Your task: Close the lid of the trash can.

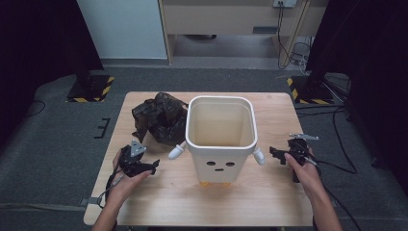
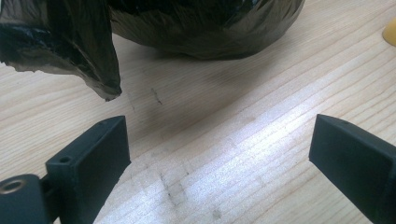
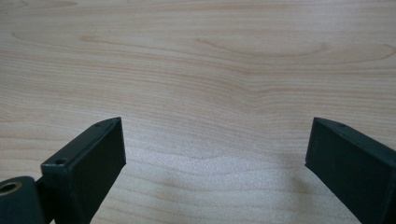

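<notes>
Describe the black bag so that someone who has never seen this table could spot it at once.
Start at the wooden table and find the tall cream bin with a small face in its middle. Just left of the bin, toward the far edge, lies the black plastic bag, beyond the open left gripper. It is the one crumpled, glossy, shapeless thing there.

Glossy plastic bag (image 2: pixel 201 28); matt wood table (image 3: pixel 210 70), seemingly.

My light wooden table (image 1: pixel 269 202) has a white bin with a little face (image 1: pixel 220 144) standing mid-table. A crumpled black plastic bag (image 1: pixel 159 118) lies just left of the bin, touching its side.
</notes>
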A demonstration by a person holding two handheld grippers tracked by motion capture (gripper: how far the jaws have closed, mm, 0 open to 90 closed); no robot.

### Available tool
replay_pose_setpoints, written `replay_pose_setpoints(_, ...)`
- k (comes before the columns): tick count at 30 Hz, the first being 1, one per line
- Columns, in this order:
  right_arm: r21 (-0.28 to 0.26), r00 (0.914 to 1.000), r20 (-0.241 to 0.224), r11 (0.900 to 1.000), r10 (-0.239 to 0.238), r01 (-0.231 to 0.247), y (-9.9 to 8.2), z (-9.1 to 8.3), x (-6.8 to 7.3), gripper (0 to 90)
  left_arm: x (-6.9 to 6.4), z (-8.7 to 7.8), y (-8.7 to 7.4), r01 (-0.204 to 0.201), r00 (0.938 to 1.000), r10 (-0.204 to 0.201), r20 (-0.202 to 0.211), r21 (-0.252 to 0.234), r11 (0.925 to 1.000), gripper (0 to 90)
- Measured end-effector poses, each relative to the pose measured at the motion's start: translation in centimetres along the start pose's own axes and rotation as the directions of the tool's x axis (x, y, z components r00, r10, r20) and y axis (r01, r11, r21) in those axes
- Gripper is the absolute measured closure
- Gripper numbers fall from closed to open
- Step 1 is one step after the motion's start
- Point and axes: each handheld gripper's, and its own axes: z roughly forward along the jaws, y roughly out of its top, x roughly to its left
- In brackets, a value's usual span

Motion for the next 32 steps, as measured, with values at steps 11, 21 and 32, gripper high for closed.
replay_pose_setpoints(11,0.011,1.0000,0.009,0.9999,-0.003,0.003,-0.8,0.5,-0.1,5.0,0.1,0.1,-0.1,0.008,1.0000,-0.009,0.005,0.009,0.9999,4.0)
replay_pose_setpoints(21,0.018,0.9982,0.036,0.9987,-0.049,0.048,-1.5,1.0,0.3,4.2,0.2,0.1,-0.2,0.010,0.9999,-0.010,0.002,0.013,0.9999,3.8)
replay_pose_setpoints(32,0.006,0.9907,0.079,0.9939,-0.110,0.110,-2.1,1.2,0.7,3.0,0.2,0.0,-0.2,0.011,0.9999,-0.011,0.003,0.011,0.9999,3.7)
